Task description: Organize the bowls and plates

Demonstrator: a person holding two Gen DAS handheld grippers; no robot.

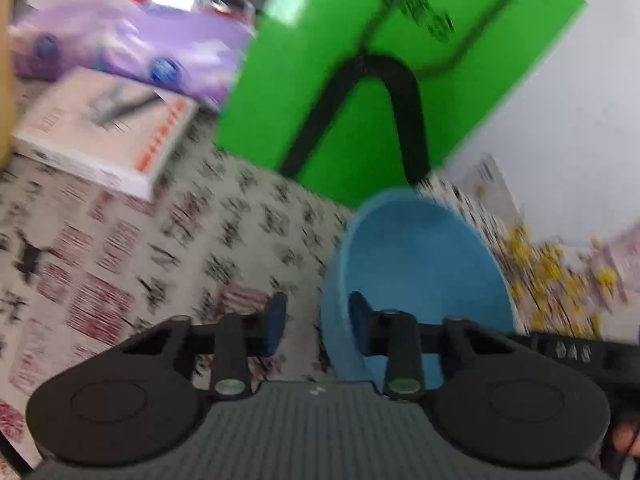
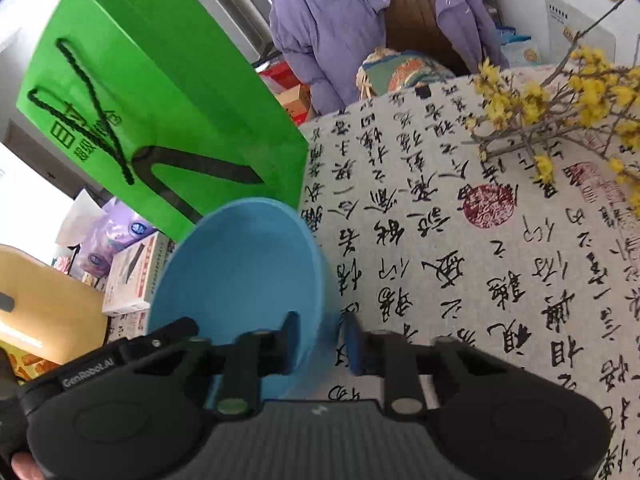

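Your left claw (image 1: pixel 316 320) straddles the near rim of a smooth, matte blue bowl (image 1: pixel 420 256): one finger sits inside the wall, the other outside, and a gap shows on the outer side, so you cannot tell whether it pinches the wall. Your right claw (image 2: pixel 320 336) straddles the same bowl (image 2: pixel 240 264) from the opposite side, one pad inside and one outside its rim; there too you cannot tell whether the pads press the wall. The bowl is round and deep, tipped up between your two claws above the table (image 2: pixel 460 280), whose cloth is a pale weave printed with black brush characters and red seals. Just beyond the bowl stands a glossy green paper bag (image 2: pixel 160 92) with black cord handles. Further right, thin twigs with yellow blossoms (image 2: pixel 560 112) lie across the cloth. In the left view a white box (image 1: pixel 104 132) rests on the table.
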